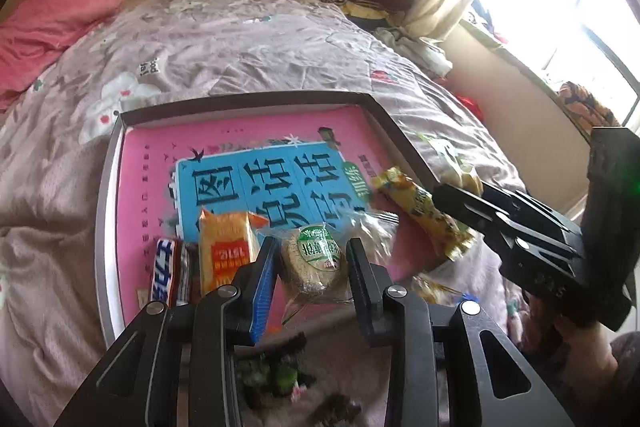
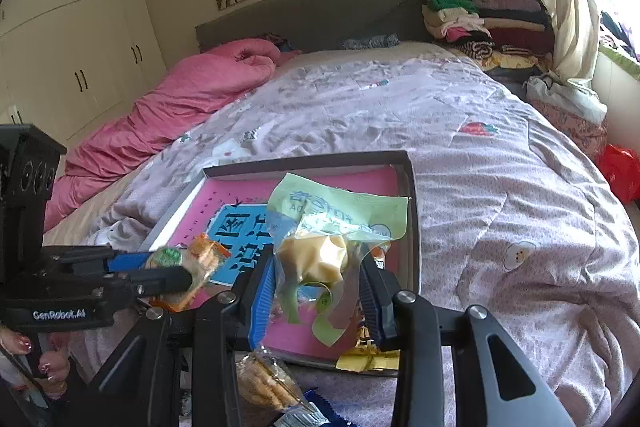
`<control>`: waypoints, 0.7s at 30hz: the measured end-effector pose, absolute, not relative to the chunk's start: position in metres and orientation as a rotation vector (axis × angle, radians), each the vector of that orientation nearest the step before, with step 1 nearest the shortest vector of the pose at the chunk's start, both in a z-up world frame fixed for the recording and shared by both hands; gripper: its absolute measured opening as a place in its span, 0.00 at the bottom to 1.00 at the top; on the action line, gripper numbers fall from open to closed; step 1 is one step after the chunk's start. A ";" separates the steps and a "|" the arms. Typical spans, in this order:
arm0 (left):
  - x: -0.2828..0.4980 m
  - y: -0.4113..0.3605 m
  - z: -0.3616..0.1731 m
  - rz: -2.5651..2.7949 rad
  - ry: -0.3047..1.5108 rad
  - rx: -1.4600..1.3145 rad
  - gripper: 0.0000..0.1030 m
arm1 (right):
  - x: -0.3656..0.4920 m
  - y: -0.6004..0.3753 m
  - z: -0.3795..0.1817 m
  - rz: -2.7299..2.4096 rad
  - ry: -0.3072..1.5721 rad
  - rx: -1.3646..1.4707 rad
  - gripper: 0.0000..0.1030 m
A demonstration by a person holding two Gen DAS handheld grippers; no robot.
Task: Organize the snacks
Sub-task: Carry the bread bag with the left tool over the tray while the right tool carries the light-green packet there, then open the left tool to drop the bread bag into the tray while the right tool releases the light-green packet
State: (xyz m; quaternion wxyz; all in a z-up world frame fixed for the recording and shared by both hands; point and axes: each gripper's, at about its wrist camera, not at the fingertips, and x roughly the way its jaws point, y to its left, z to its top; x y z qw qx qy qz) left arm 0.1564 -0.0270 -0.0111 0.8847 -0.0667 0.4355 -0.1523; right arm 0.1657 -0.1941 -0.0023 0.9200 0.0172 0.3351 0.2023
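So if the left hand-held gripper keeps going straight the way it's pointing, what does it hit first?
Probably the round green-labelled cake packet already between the left hand-held gripper fingers, then the pink book cover lining the tray; depth is uncertain.

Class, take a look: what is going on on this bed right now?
A person is sorting snacks into a shallow tray lying on the bed. The left gripper is at a round green-labelled cake pack inside the tray. The right gripper holds a pale green pastry bag over the tray. An orange cracker pack already lies inside.
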 end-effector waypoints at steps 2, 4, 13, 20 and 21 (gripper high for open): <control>0.160 -0.027 -0.015 -0.307 0.909 -0.141 0.34 | 0.167 -0.194 -0.005 0.411 0.698 0.033 0.38; 0.164 -0.028 -0.018 -0.304 0.912 -0.144 0.34 | 0.170 -0.195 -0.009 0.407 0.714 0.033 0.38; 0.176 -0.034 -0.029 -0.304 0.922 -0.130 0.34 | 0.170 -0.189 -0.019 0.433 0.746 0.034 0.38; 0.176 -0.036 -0.034 -0.313 0.920 -0.117 0.35 | 0.172 -0.183 -0.026 0.446 0.772 0.037 0.38; 0.176 -0.036 -0.034 -0.312 0.921 -0.119 0.35 | 0.173 -0.182 -0.027 0.448 0.776 0.037 0.38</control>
